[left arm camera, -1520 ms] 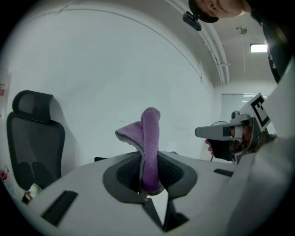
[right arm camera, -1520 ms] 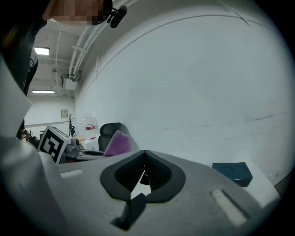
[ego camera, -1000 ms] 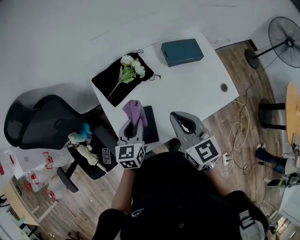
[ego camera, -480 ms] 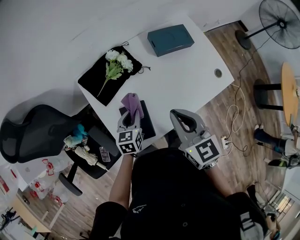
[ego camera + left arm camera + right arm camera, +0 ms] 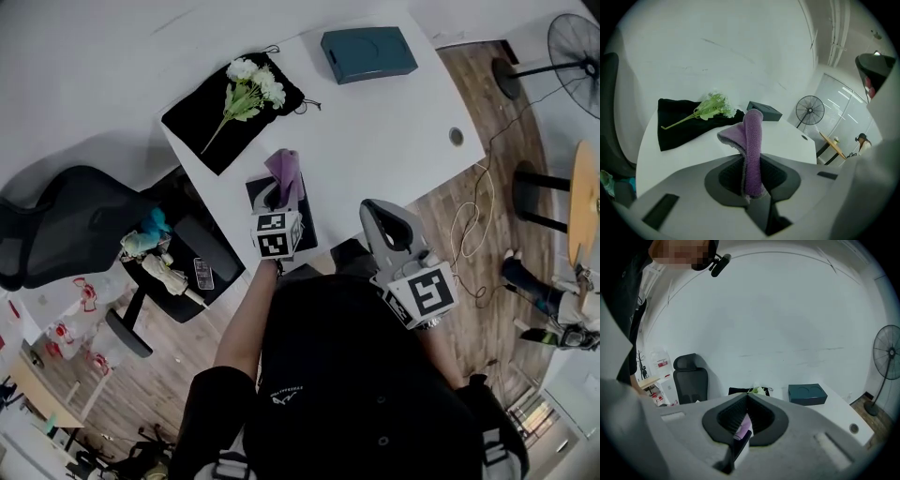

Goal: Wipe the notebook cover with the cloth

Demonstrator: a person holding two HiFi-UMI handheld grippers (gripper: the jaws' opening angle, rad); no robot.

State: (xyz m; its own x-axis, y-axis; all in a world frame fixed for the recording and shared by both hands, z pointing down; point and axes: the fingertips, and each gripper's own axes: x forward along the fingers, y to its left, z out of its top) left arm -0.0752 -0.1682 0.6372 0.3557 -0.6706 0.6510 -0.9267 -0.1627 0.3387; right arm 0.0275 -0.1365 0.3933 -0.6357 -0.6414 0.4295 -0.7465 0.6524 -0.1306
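Note:
My left gripper (image 5: 279, 199) is shut on a purple cloth (image 5: 285, 170), which sticks up from between the jaws and folds over at the top (image 5: 752, 140). It hangs over a dark notebook (image 5: 307, 232) lying at the near edge of the white table (image 5: 394, 131); the gripper hides much of the cover. To the right, my right gripper (image 5: 381, 210) is held near the table's front edge, jaws closed with nothing between them (image 5: 746, 398). In the right gripper view the cloth (image 5: 742, 426) shows through the gap behind the jaws.
At the table's far left a black bag (image 5: 202, 122) carries a bunch of white flowers (image 5: 251, 82). A teal box (image 5: 368, 52) sits at the far side and a cable hole (image 5: 457, 136) at the right. An office chair (image 5: 75, 225) stands left, a fan (image 5: 574, 42) right.
The left gripper has carried the purple cloth forward, further over the notebook. The right gripper has stayed near the table's front edge, still closed.

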